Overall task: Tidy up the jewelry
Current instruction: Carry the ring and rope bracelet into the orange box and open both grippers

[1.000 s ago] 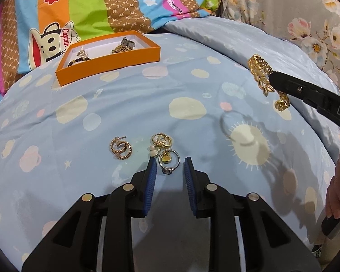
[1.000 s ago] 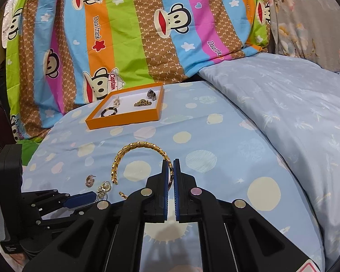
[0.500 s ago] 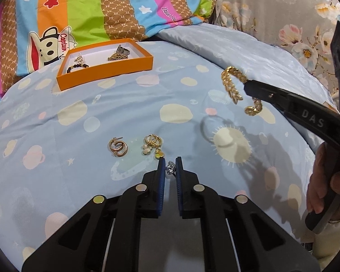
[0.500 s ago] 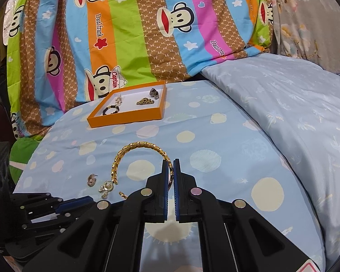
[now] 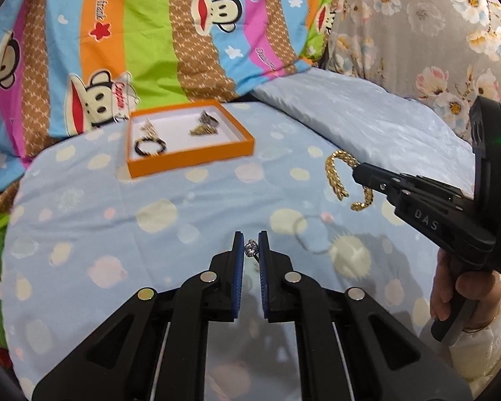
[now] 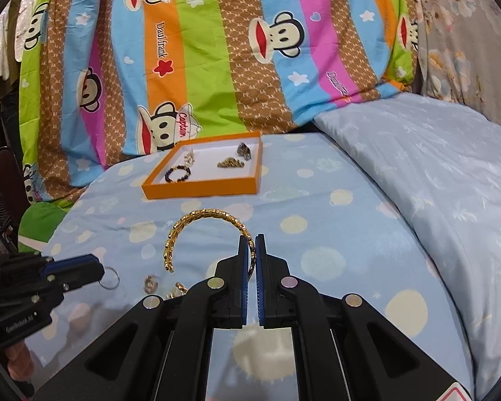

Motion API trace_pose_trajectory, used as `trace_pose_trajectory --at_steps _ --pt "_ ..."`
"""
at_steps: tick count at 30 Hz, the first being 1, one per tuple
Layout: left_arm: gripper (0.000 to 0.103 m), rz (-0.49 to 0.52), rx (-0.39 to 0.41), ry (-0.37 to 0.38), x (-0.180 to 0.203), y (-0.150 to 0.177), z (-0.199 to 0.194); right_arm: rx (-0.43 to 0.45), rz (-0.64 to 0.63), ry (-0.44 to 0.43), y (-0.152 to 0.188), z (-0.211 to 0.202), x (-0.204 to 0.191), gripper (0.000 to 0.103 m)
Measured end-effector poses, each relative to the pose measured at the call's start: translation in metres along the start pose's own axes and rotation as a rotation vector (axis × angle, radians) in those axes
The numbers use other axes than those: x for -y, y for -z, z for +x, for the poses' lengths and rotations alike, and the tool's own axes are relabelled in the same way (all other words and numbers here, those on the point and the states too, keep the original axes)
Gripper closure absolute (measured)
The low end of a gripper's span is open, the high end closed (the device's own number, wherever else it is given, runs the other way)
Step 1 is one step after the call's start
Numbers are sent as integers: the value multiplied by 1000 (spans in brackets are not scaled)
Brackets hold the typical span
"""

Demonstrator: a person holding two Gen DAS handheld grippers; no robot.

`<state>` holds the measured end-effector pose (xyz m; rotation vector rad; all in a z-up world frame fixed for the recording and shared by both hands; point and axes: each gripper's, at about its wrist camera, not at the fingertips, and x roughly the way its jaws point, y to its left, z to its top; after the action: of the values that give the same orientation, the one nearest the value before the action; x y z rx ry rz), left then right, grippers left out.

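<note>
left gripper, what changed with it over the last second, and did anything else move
The left gripper closed on the ring that lay beside the earrings and lifted it off the blue sheet. The other earrings stayed on the sheet. The right gripper kept its hold on the gold bracelet, held off the sheet throughout. The orange tray and its contents are unchanged.

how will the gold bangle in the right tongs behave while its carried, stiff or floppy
Probably stiff: the gold bangle keeps its open C shape though the right tongs pinch only one end. Held off-centre, it may swing or slip. It looks light, a thin open band.
</note>
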<state>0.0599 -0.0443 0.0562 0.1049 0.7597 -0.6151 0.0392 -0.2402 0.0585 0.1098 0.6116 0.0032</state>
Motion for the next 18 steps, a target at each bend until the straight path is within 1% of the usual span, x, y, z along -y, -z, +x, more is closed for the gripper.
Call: trace_pose_trajectory --at_steps 2,6,11,15,18 --pt "95 3 30 -39 -11 -15 0 7 -11 -17 -12 7 -4 99" --pt "95 -4 76 -98 -34 -47 11 8 -33 -59 -41 33 -14 99" --pt "95 -17 107 -128 -59 -84 39 -8 -16 -108 -75 77 -16 99" --pt "95 -35 114 -141 -80 -112 75 -36 -1 -100 -94 120 -15 99" --pt "95 -61 104 -135 -94 -123 100 -60 -3 -73 -101 153 -15 99"
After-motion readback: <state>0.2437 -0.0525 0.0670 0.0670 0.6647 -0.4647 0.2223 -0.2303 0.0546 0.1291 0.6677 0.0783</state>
